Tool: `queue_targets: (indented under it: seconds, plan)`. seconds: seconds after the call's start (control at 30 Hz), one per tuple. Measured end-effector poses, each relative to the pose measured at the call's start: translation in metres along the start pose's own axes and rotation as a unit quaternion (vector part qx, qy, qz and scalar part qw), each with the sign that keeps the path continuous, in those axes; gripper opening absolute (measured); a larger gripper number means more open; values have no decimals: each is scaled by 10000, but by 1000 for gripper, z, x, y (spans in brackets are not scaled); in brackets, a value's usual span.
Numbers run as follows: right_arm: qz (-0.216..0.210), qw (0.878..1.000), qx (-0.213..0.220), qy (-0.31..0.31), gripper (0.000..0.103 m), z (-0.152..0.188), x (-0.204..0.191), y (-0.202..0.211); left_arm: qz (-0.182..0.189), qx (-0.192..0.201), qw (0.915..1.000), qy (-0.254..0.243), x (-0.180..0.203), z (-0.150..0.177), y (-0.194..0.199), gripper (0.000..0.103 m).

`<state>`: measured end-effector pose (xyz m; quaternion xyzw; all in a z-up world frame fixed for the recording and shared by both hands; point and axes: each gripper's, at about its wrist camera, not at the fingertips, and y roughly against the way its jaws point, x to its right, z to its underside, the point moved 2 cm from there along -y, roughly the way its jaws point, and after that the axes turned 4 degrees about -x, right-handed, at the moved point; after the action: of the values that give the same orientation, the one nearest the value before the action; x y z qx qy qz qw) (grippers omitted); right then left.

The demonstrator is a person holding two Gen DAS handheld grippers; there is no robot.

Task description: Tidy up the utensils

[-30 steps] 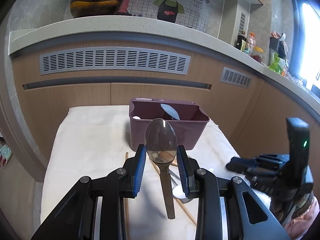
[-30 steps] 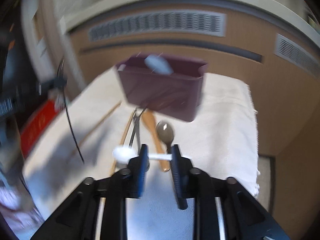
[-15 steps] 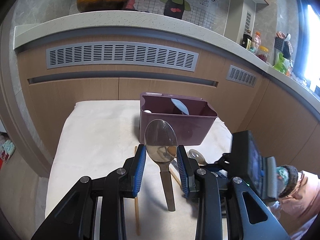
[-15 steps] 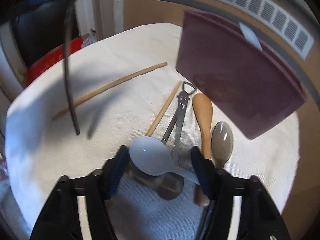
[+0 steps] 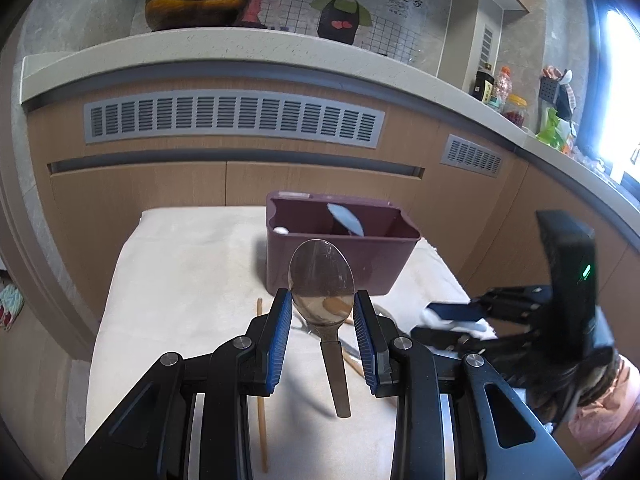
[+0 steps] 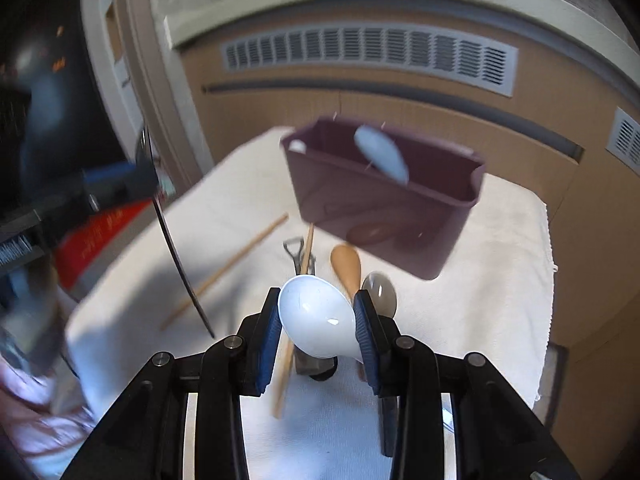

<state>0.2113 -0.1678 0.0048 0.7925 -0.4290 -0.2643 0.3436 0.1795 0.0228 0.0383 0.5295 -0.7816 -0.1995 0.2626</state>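
Observation:
My left gripper [image 5: 322, 312] is shut on a metal spoon [image 5: 322, 294], bowl up, above the cloth-covered table [image 5: 180, 280]. A purple bin [image 5: 340, 252] stands just behind it with a pale blue utensil [image 5: 346, 219] inside. My right gripper [image 6: 316, 316] is shut on a white spoon [image 6: 316, 316], lifted above the table. Below it lie a wooden spoon [image 6: 347, 266], a second metal spoon [image 6: 380, 292], a metal opener [image 6: 295, 254] and wooden chopsticks [image 6: 228, 268]. The bin also shows in the right wrist view [image 6: 384, 200].
Kitchen cabinets [image 5: 160, 184] and a counter [image 5: 240, 52] stand right behind the table. The table's edges are near on the left [image 5: 108, 300] and right [image 6: 544, 280]. The right gripper's body [image 5: 560, 312] shows at the left view's right side.
My right gripper has lifted the white spoon off the table and swung to face the bin. My left gripper holds the metal spoon much as before.

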Motion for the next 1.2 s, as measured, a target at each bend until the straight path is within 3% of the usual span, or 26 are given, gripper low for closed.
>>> queue_targets:
  seconds: [0.2,0.37,0.5,0.6,0.7,0.87,1.0,1.2]
  plan:
    - [-4,9969,633,-471,33,-31,17,38,-73,269,9993,-247,12,-24,9,33]
    - [-103,9882,1360,-700,33,-76,28,75,-131,749,9955,-559,26,-70,20,33]
    - [-568,9783,1770,-915,33,-113,40,90,-209,1236,9893,-746,35,-118,22,33]
    - [-924,9723,1805,-1166,34,-130,55,75,-238,1376,9872,-765,33,-144,7,33]
    - [-1263,9666,1659,-1488,34,-136,70,46,-256,1297,9886,-715,24,-157,-18,33]
    - [-1475,9606,1468,-1843,34,-136,92,-4,-300,914,9936,-597,6,-154,-63,33]
    - [-1570,9598,1496,-1784,34,-138,97,-26,-289,658,9963,-477,-10,-145,-90,33]
    - [-1341,9669,1647,-1411,37,-139,90,-34,-142,408,9988,-234,-26,-133,-116,37]
